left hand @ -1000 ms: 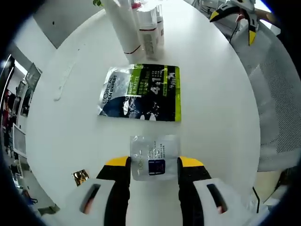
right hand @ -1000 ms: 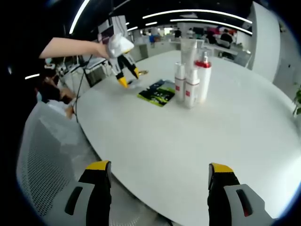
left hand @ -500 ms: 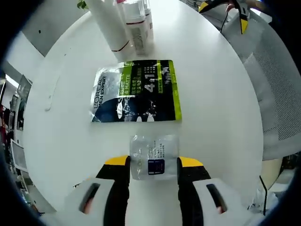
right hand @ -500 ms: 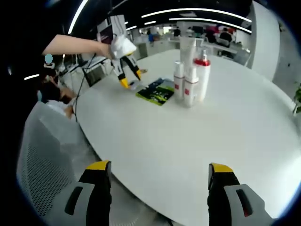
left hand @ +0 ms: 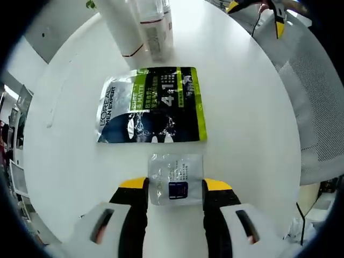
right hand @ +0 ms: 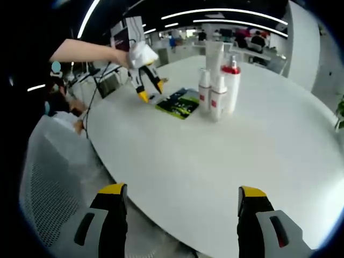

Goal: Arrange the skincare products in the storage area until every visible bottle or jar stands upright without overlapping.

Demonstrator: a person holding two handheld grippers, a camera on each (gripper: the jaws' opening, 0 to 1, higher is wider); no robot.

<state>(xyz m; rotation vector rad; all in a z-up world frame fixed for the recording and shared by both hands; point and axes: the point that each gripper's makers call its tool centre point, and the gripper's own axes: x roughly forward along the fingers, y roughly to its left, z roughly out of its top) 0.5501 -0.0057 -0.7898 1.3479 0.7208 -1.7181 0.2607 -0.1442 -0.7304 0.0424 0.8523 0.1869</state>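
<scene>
Left claw [left hand: 176, 189] clenched on clear sachet [left hand: 176, 179] — right claw [right hand: 183, 201] released; bottles [left hand: 142, 27] cropped.

Bare table [right hand: 258, 145] right of bottles [right hand: 217, 88]

Clear sachet [left hand: 176, 179], flat, lower centre; green-black L'Oreal pouch [left hand: 150, 105], flat, mid-frame; white bottles [left hand: 142, 27], upright, top.

My left gripper [left hand: 176, 189] and right gripper [right hand: 182, 200]: white bodies with dark slots, black jaws capped in yellow; my forearm [right hand: 86, 52] is unsleeved.
</scene>
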